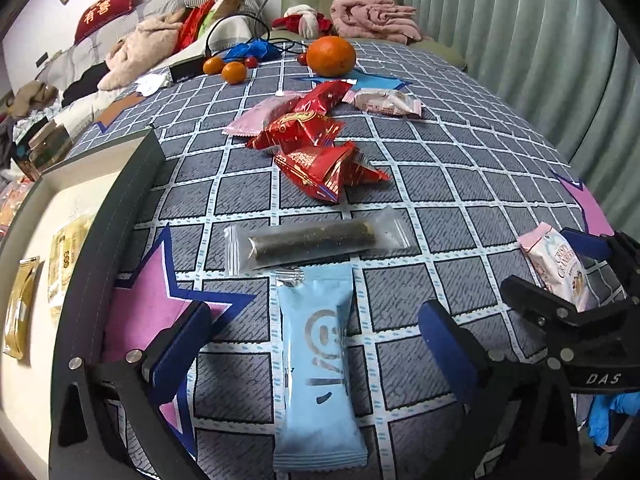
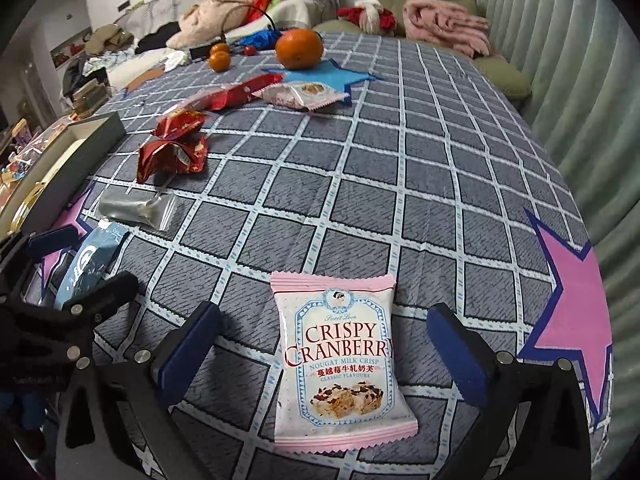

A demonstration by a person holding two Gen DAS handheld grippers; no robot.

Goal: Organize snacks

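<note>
left wrist view: left gripper (image 1: 316,344) wide open, light-blue foil snack packet (image 1: 316,364) lying untouched btwn its fingers on the grey checked tablecloth (image 1: 440,184). right gripper (image 2: 324,344) also wide open, pink-edged cranberry nougat packet (image 2: 340,360) lying loose btwn fingers, nothing held.

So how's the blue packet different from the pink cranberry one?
The blue packet is long, narrow and plain with a face drawing; the pink packet is squarer, with big red words and a snack picture. Blue lies between the left gripper's fingers, pink between the right gripper's. Both lie flat, ungripped.
</note>
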